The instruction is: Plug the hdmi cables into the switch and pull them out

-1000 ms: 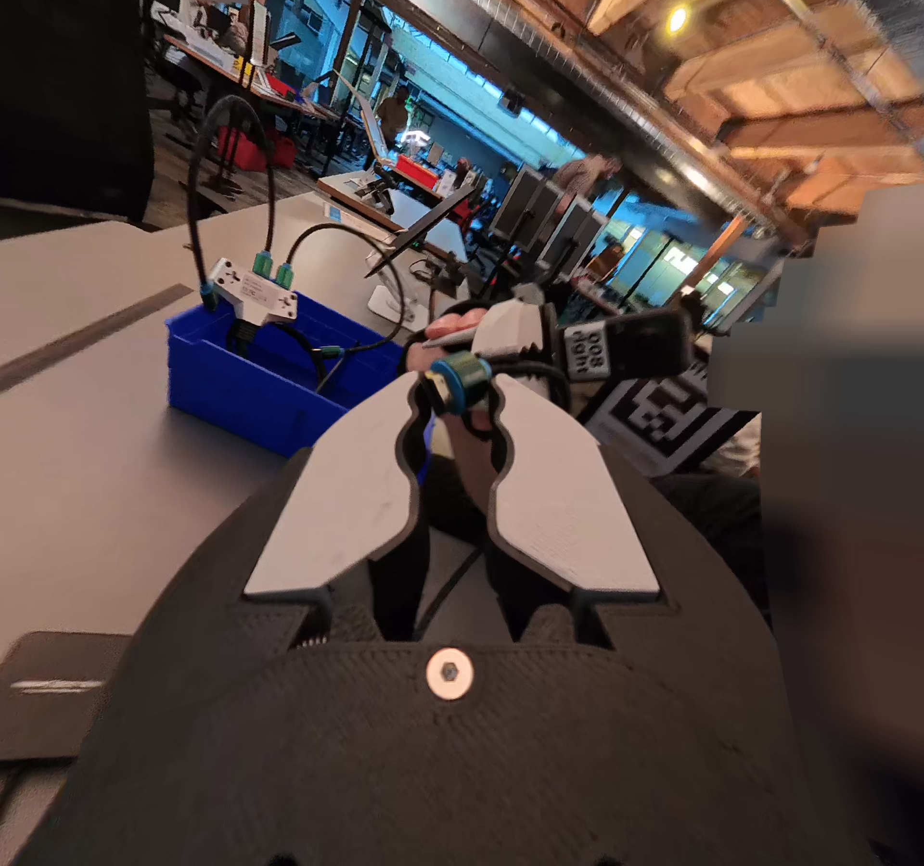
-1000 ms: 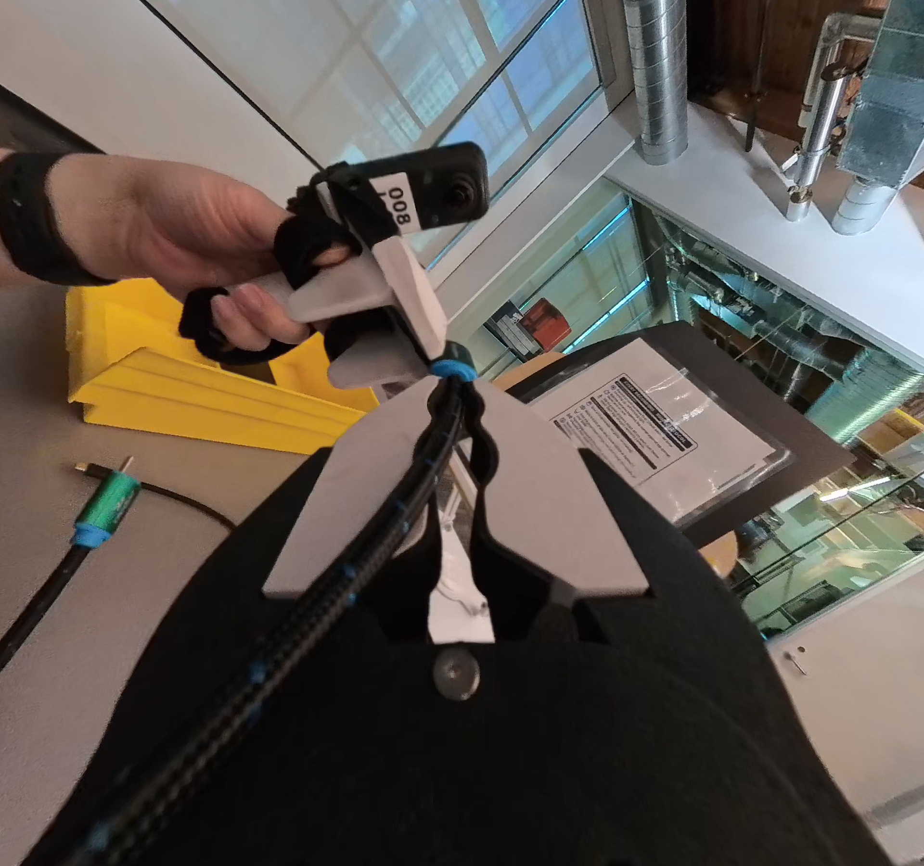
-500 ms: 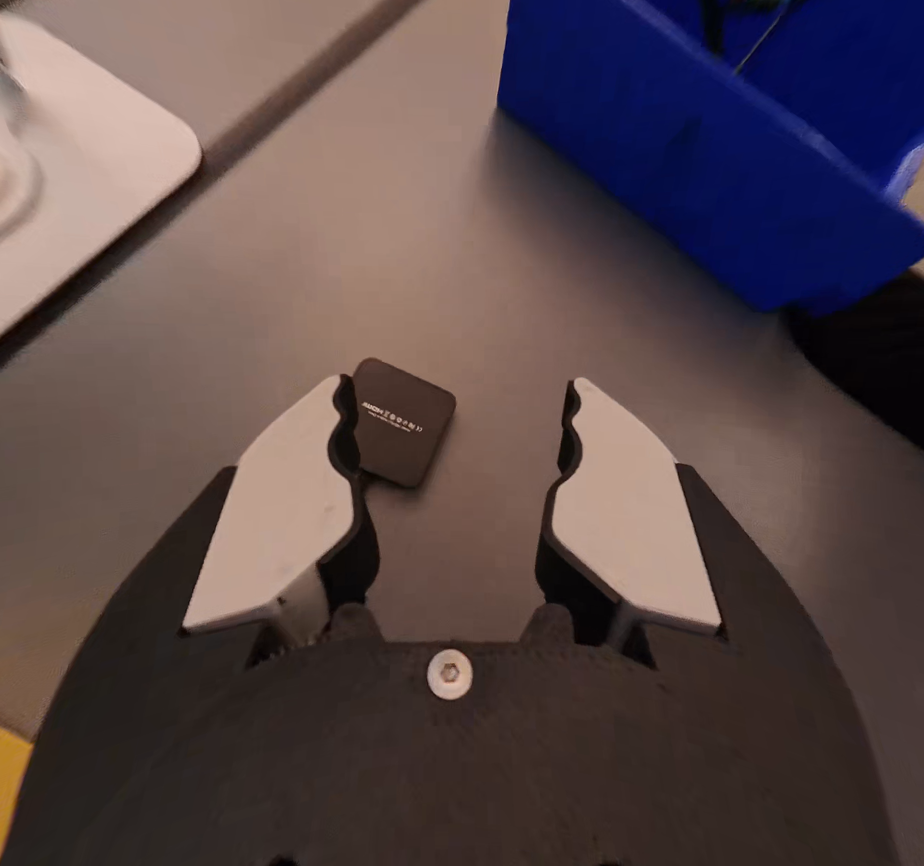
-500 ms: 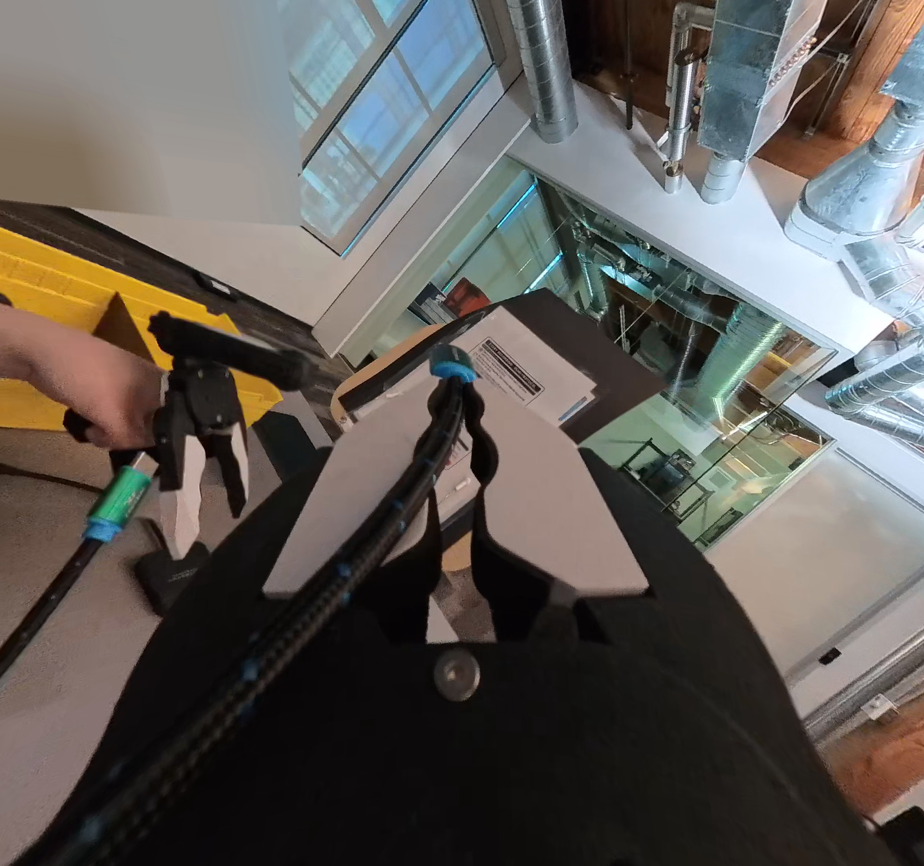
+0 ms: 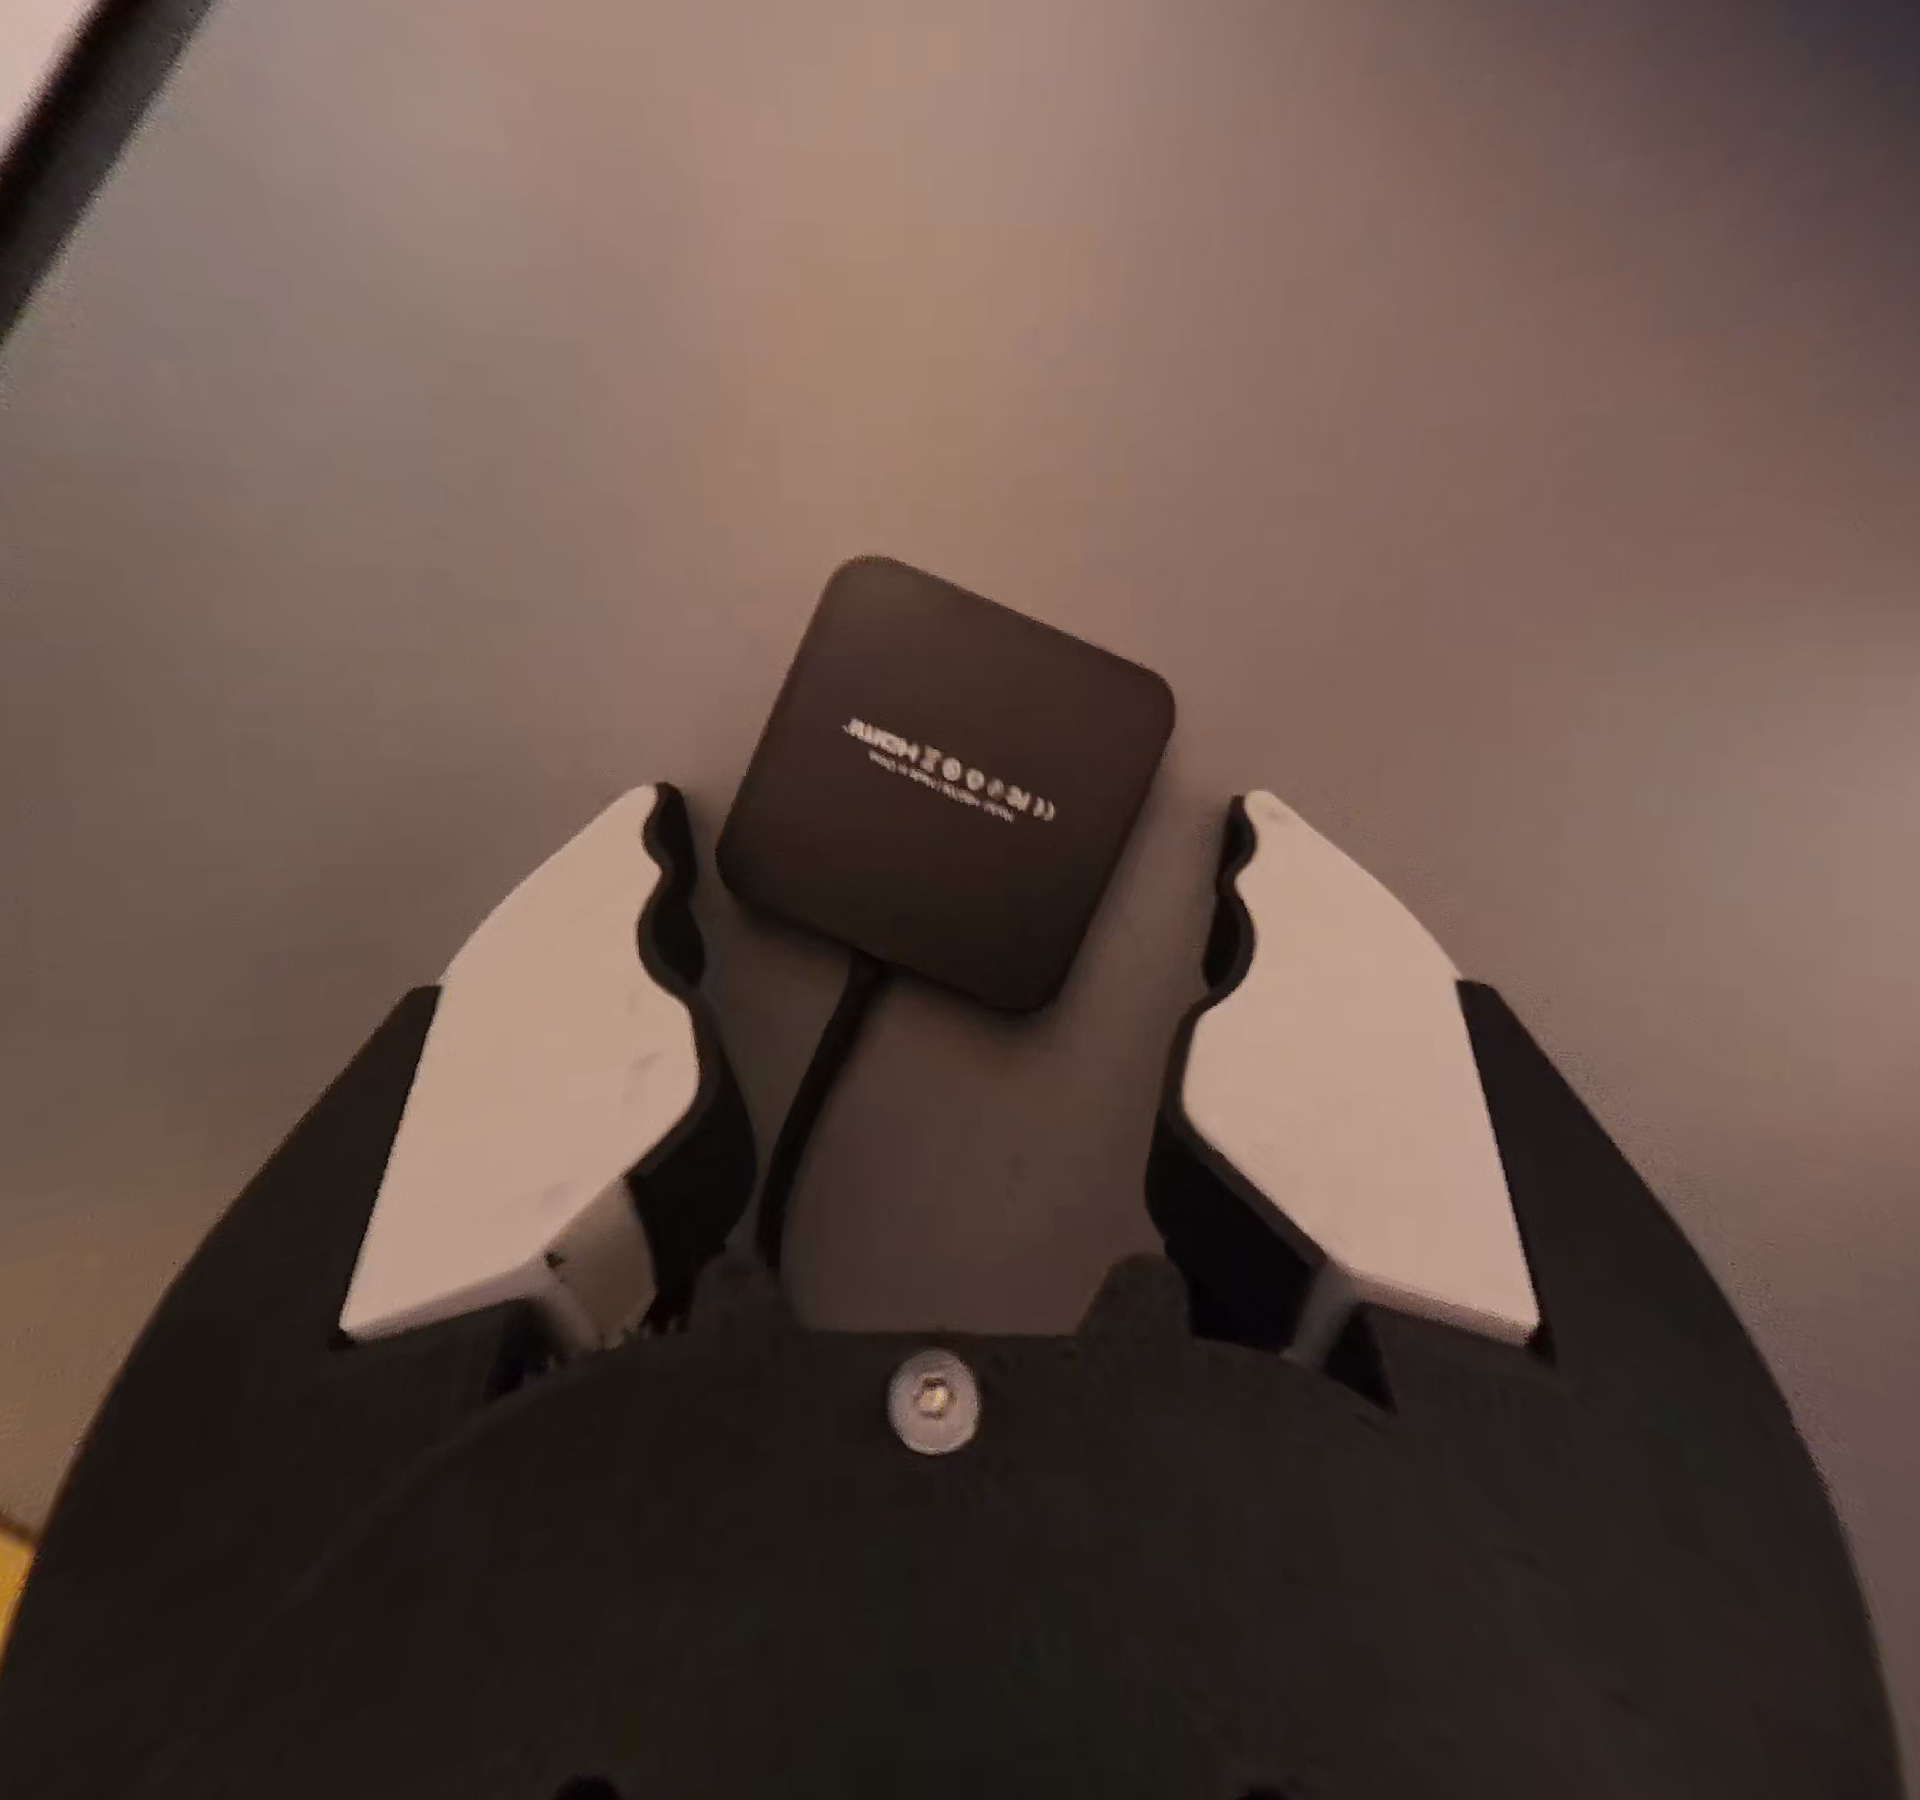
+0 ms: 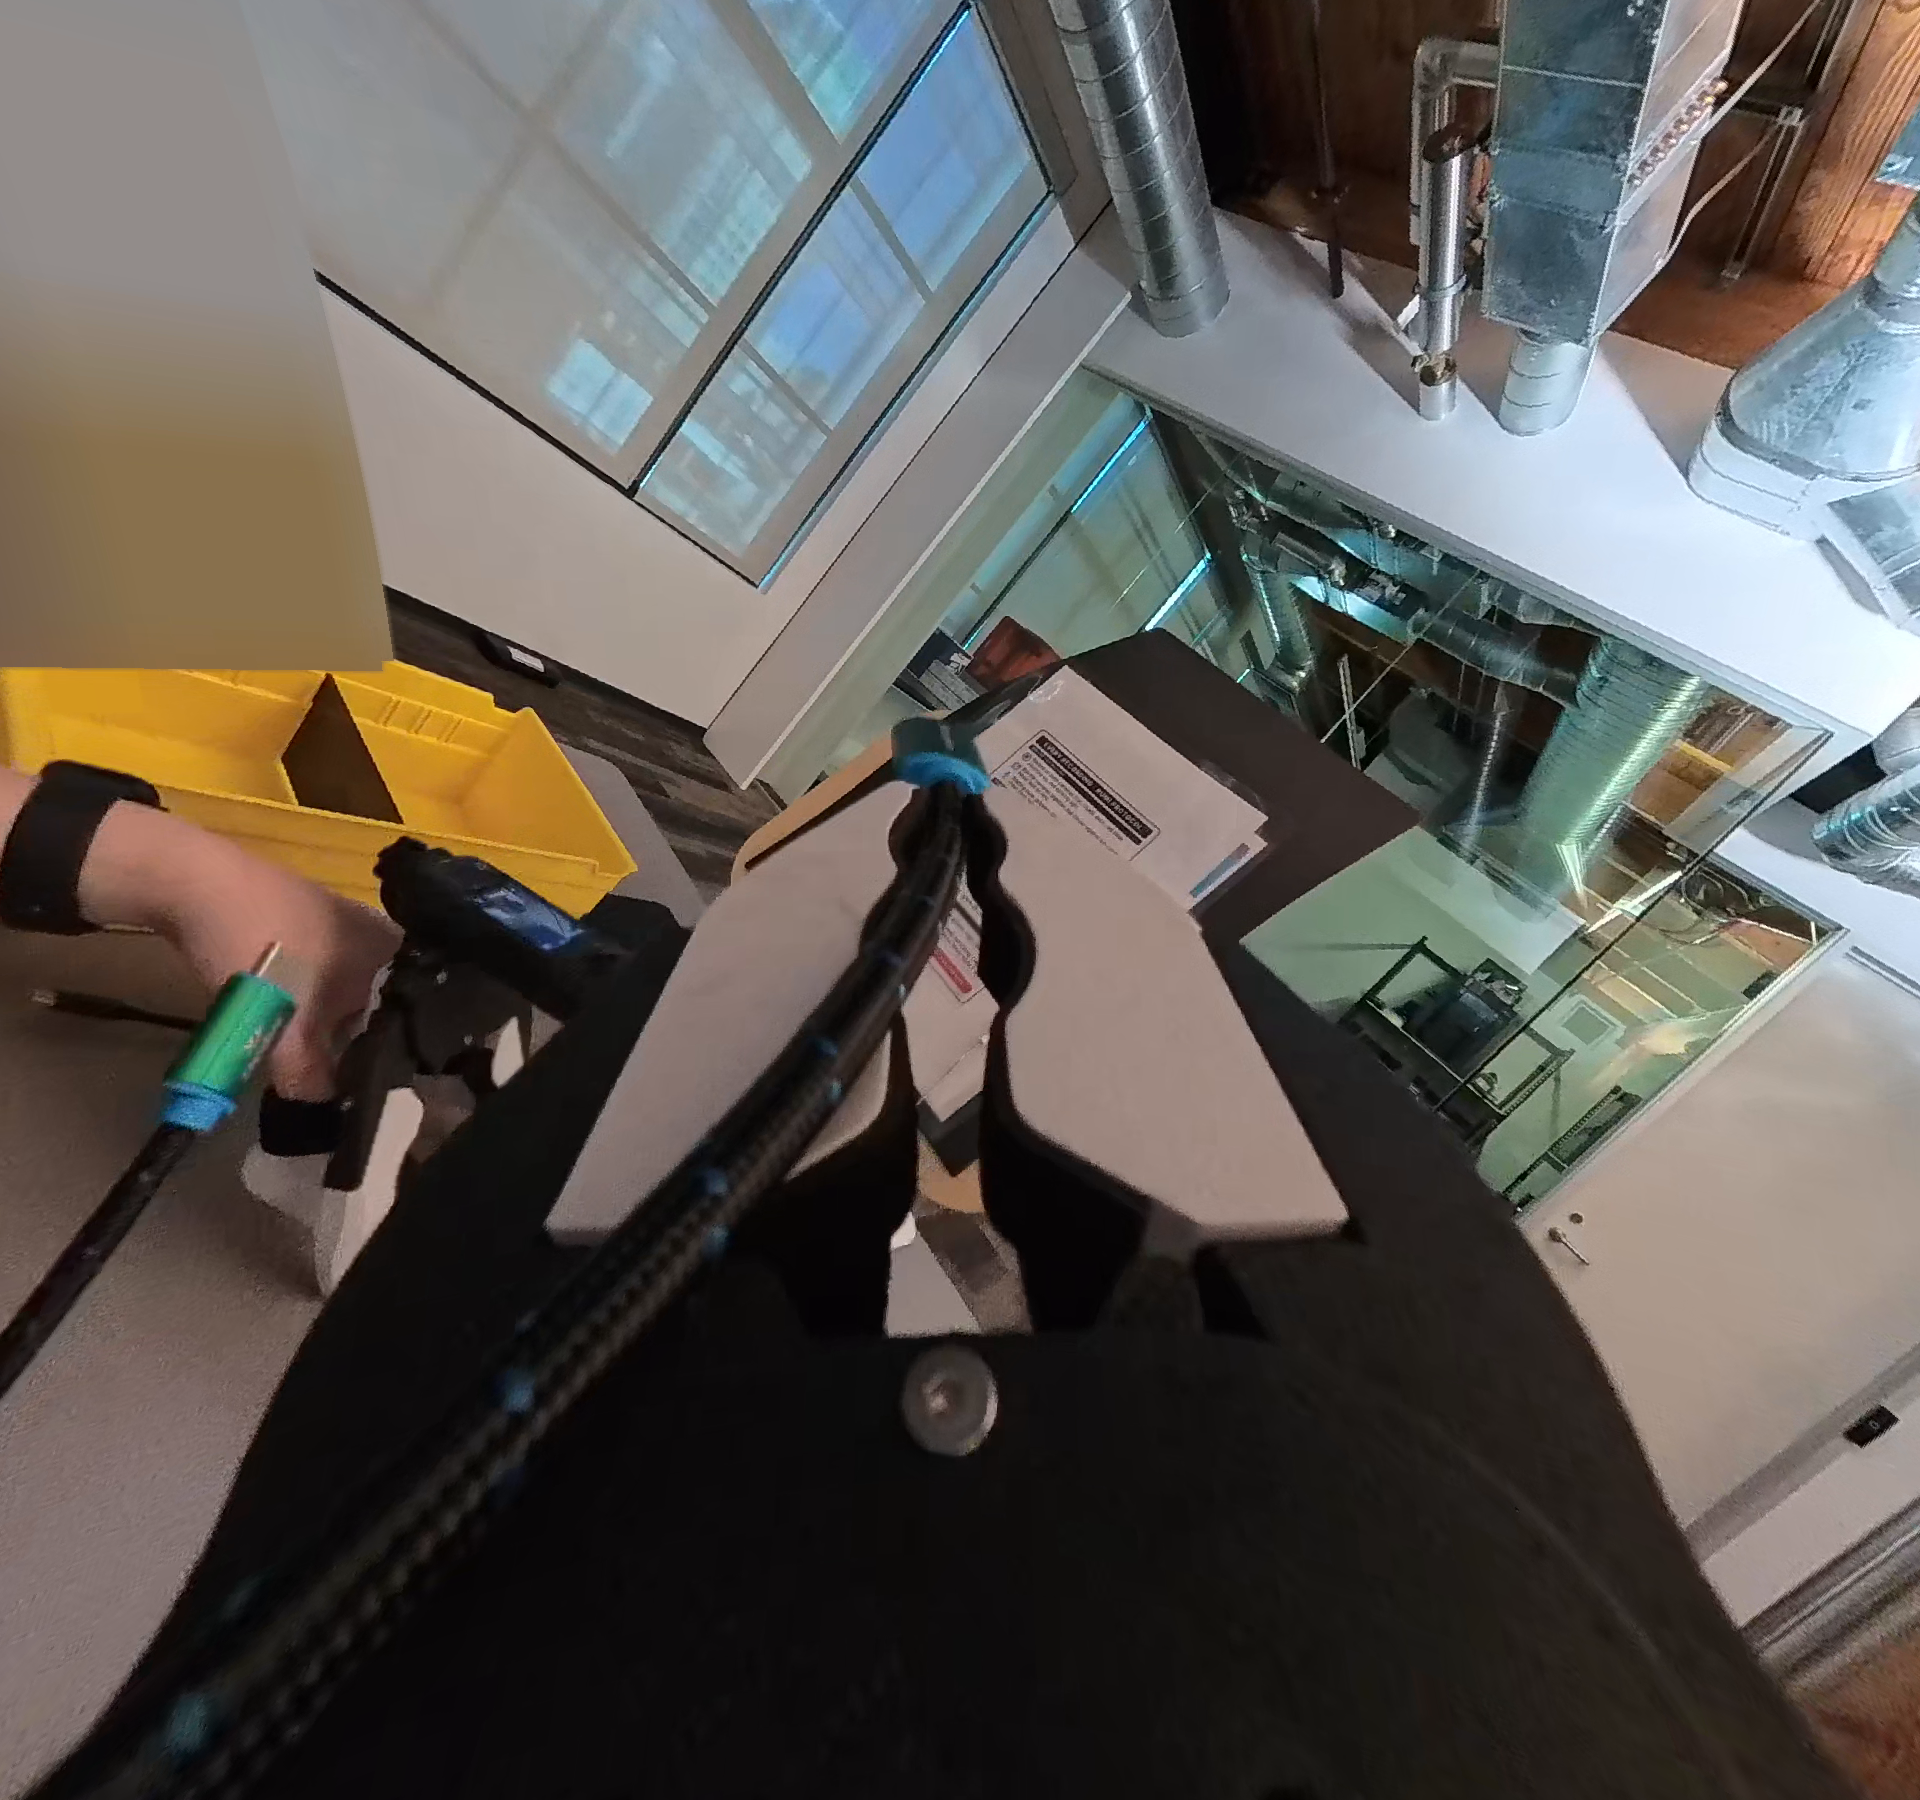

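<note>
Between our wide-spread left fingers: switch, for steadying; right fingers clamp hdmi cable, plug forward.

One black square switch at 12 o'clock of the left view, with one thin lead. Two braided HDMI cables: one at centre of the right view, one green-plugged at 9 o'clock. One yellow bin at 10 o'clock. Two grippers.

Left gripper now lower, its spread fingers flanking the switch.
</note>
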`<state>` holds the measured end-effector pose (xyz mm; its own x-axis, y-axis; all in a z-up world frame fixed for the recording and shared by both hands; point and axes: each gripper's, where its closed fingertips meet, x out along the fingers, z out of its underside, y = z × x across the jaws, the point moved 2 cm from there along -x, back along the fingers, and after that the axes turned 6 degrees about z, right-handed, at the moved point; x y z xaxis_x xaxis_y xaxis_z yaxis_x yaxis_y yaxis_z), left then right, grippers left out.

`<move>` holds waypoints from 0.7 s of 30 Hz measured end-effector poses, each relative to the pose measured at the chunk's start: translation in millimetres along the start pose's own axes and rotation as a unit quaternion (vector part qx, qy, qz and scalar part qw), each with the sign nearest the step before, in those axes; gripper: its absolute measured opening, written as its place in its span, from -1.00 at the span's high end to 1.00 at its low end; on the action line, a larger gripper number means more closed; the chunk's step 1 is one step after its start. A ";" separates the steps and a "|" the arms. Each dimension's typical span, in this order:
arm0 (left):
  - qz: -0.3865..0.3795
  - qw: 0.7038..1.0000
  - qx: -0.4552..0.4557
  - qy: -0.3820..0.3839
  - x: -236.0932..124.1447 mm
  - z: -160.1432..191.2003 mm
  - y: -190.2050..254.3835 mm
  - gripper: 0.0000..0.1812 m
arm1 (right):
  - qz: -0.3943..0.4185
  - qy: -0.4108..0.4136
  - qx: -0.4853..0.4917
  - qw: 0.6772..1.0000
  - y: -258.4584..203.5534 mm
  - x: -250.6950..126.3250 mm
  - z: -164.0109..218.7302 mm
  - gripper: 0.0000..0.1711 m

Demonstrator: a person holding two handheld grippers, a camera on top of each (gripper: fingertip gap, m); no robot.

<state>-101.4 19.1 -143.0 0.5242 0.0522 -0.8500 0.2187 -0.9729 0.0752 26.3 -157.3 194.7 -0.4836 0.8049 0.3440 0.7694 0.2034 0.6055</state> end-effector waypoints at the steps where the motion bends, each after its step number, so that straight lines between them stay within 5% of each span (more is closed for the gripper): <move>1: 0.000 1.000 -0.004 -0.013 -1.6 2.7 1.9 -0.04 | -0.001 -0.001 0.000 1.000 -0.5 0.3 0.6 0.92; 8: 0.005 0.989 0.016 -0.146 -19.2 31.4 23.2 -0.01 | -0.002 -0.008 -0.009 1.000 -1.6 0.5 1.6 0.92; 11: -0.027 0.990 0.045 -0.130 -21.3 25.9 15.8 0.07 | 0.000 -0.008 -0.008 1.000 -0.4 0.3 2.6 0.92; 18: 0.089 0.984 -0.001 -0.157 -29.2 34.8 47.5 0.29 | 0.007 -0.006 -0.009 1.000 3.9 -2.8 1.4 0.92; 21: 0.063 0.988 -0.007 -0.138 -33.7 25.9 40.9 0.26 | 0.007 -0.004 -0.007 1.000 5.0 -3.6 1.1 0.92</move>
<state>-131.4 -28.3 -124.7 0.3033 -0.1349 -0.9433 0.1782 -0.9644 0.1952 32.3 -158.5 195.7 -0.4687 0.8124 0.3468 0.7700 0.1833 0.6112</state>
